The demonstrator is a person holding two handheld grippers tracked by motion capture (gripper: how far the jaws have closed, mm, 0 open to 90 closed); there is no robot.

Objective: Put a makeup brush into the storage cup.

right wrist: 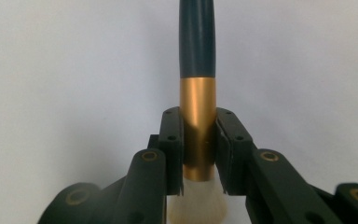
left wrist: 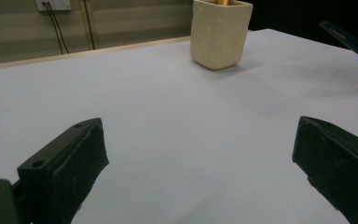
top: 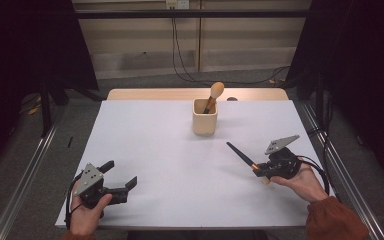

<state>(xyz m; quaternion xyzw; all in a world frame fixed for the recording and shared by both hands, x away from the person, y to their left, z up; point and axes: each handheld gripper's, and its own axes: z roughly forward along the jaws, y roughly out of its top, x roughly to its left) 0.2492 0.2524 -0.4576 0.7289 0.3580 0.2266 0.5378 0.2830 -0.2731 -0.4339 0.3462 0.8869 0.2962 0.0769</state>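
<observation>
High view: a white surface [top: 180,165] in a dim room, wall socket [top: 177,4] behind — one cream cup [top: 205,116] holding one brush [top: 213,96]. Left gripper view: left claw [left wrist: 200,158] gapes empty; writing on the handle is unreadable. Right gripper view: right claw [right wrist: 199,140] clamps a second brush [right wrist: 197,88] by its gold ferrule.

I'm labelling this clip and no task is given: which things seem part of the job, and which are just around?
Likely in the job:
- brush clamped in the right claw
- cup
- second brush standing in the cup

Just around:
- left claw, open and holding nothing
- wall socket and cables
- table
</observation>
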